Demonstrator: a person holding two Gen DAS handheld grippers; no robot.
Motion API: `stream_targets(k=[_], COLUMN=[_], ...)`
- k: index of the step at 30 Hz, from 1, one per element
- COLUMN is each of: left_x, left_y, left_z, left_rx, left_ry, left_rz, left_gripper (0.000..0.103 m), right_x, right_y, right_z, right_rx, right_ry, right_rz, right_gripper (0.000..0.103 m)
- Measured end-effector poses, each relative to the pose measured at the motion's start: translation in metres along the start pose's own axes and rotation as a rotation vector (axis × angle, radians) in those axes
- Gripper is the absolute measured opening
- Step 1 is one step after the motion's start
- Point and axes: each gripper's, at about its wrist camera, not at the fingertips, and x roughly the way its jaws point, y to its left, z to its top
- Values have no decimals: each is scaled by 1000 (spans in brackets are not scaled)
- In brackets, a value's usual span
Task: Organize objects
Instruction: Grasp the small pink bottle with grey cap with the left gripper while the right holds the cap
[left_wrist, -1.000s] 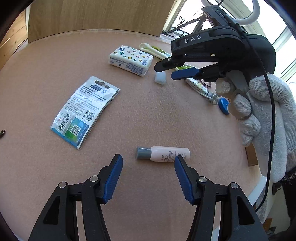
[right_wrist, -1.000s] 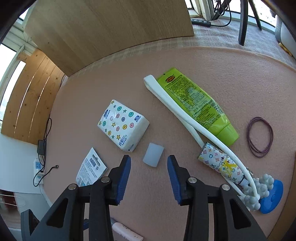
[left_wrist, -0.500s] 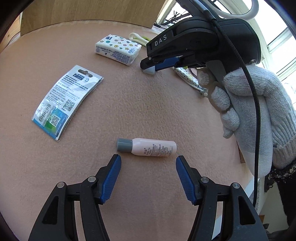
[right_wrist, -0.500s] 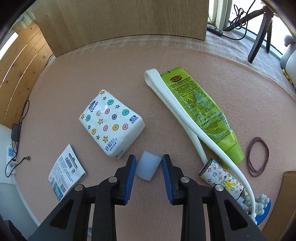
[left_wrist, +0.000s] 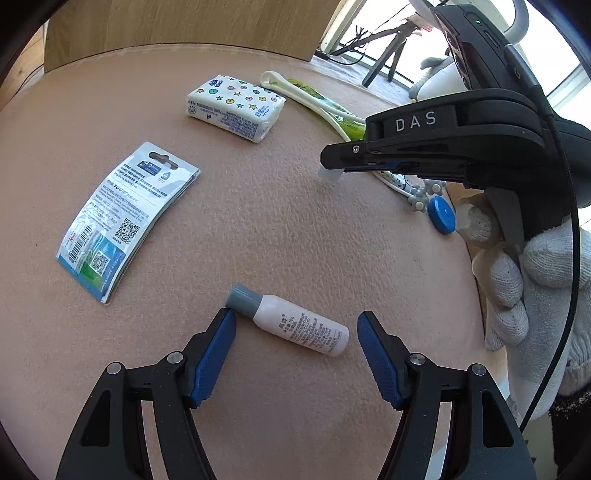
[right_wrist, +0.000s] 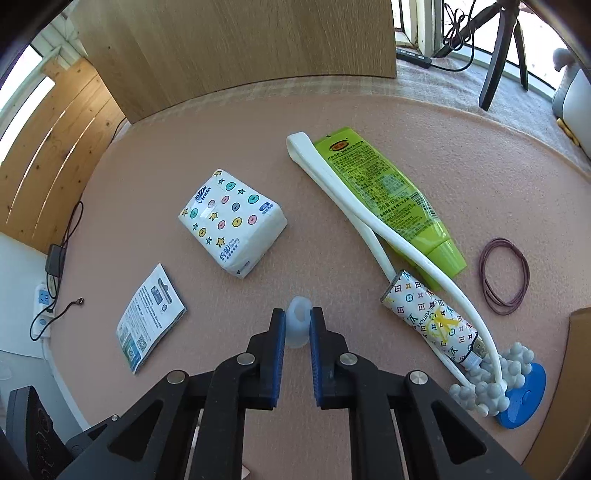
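Right hand-held gripper (right_wrist: 297, 326) closing, translucent piece (right_wrist: 297, 325) between

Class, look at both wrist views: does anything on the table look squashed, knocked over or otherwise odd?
Yes. The small translucent piece is squeezed out of shape as the closing right gripper pinches it. The white bottle lies on its side between the opening left gripper's jaws.

right claw (right_wrist: 297, 328) closing — translucent cap (right_wrist: 297, 325) pinched
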Motion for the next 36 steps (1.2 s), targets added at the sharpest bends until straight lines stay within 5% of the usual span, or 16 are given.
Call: stream_targets(k=[7, 20, 36], left_x=[13, 20, 0], left_y=[-16, -23, -50], left_z=[11, 3, 20], left_rx=[91, 148, 98], left_ry=[-10, -22, -76], left_rz=[68, 65, -17], left_gripper=[67, 24, 22], right_x=[-18, -56, -135], right_y=[-13, -48, -109], right_z=[-22, -65, -114], right_rx=[56, 156, 237], right_ry=[-38, -97, -249], right_rz=[36, 78, 77], right_gripper=[11, 11, 11])
